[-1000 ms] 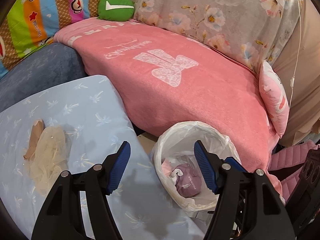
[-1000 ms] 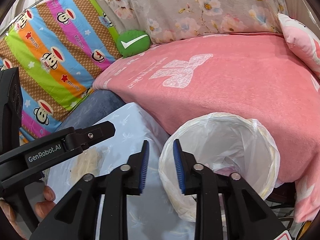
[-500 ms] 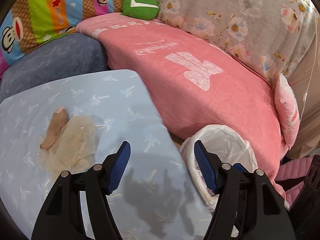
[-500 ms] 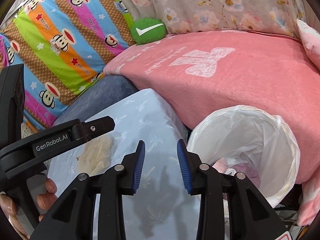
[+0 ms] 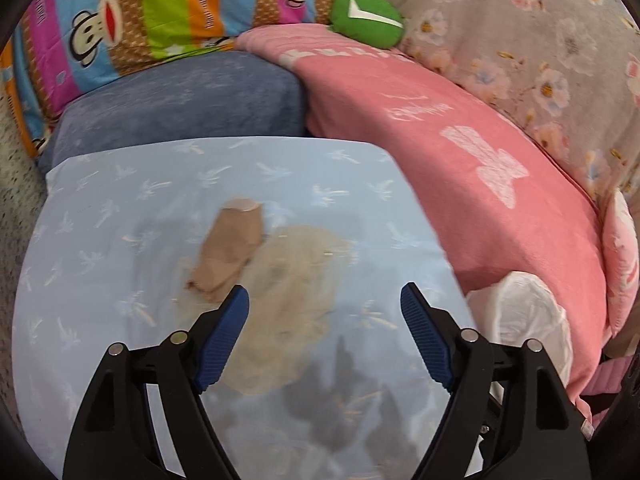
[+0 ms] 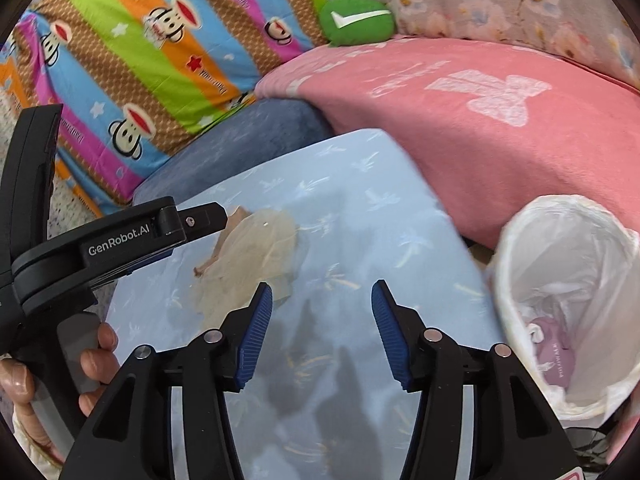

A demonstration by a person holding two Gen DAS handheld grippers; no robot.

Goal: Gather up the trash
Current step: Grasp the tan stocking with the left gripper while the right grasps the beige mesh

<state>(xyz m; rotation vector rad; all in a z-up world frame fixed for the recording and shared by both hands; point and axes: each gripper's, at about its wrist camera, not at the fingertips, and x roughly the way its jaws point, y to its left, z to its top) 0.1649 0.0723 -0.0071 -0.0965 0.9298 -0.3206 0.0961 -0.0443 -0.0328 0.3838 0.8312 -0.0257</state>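
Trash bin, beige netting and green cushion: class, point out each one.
Trash bin (image 6: 568,280): right wrist view, white liner's inner wall.
Beige netting (image 5: 296,280): left wrist view, middle of the sheer patch.
Green cushion (image 6: 356,20): right wrist view, its front face.

Blurred all over in the left wrist view, most on the pale mesh scrap (image 5: 288,296) and tan piece (image 5: 230,254), whose material stays unreadable. Partly covered in the right wrist view by the left gripper (image 6: 204,220). Cut off by the frame edge: white-lined bin (image 6: 516,264), holding a purple wrapper (image 6: 554,354) with print too small to read.
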